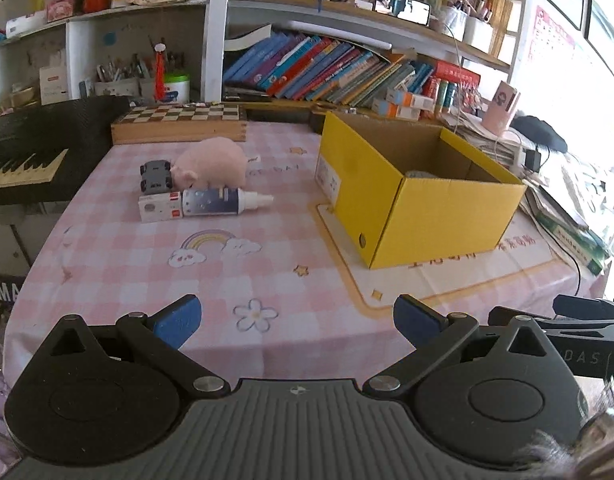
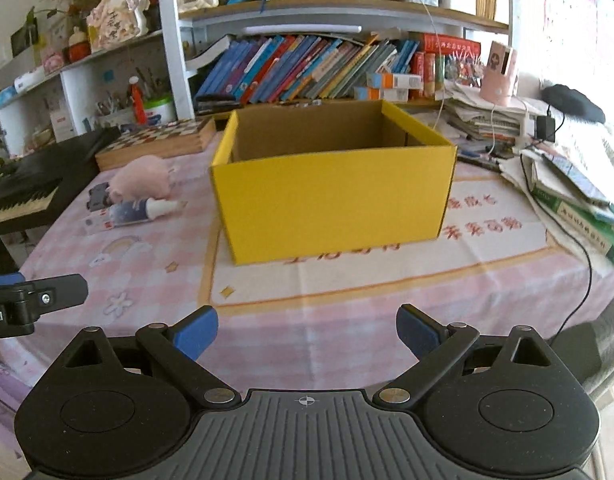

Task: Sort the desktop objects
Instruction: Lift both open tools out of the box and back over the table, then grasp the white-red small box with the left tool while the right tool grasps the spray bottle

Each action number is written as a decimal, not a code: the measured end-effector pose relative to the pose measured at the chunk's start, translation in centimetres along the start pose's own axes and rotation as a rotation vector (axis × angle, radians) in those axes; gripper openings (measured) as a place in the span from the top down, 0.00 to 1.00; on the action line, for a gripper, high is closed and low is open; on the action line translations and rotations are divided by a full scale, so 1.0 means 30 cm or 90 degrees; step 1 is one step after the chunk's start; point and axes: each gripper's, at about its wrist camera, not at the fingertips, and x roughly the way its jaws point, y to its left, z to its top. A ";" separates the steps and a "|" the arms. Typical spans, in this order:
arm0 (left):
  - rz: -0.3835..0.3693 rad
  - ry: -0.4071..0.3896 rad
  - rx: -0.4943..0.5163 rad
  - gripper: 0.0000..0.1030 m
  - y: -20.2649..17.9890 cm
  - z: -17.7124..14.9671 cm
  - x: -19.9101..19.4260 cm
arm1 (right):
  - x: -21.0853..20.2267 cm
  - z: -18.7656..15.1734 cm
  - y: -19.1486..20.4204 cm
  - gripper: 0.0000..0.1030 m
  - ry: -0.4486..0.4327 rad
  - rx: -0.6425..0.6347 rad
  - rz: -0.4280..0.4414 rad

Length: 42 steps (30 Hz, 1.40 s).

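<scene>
Meanwhile, both grippers agape, empty-handed.

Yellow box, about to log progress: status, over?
Both hand-held grippers, left and right, open, empty. Yellow box open-topped. Plush pig, toy car, spray bottle, small carton on table. Path clear.

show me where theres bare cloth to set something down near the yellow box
Free: the checked tablecloth between the left claw and the yellow box, around the rainbow print. Crowded: the far left cluster of pink plush, toy car, spray bottle, white carton; paper stacks right of the box.
</scene>
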 end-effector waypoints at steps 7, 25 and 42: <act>-0.003 0.013 0.011 0.00 0.068 -0.039 -0.042 | -0.021 -0.040 0.089 0.05 0.011 0.003 0.018; 0.050 -0.008 -0.040 0.00 0.282 -0.085 -0.134 | -0.015 -0.062 0.340 0.05 0.016 -0.075 0.096; 0.083 -0.021 -0.088 0.00 0.378 -0.056 -0.117 | 0.029 -0.013 0.462 0.05 0.018 -0.133 0.139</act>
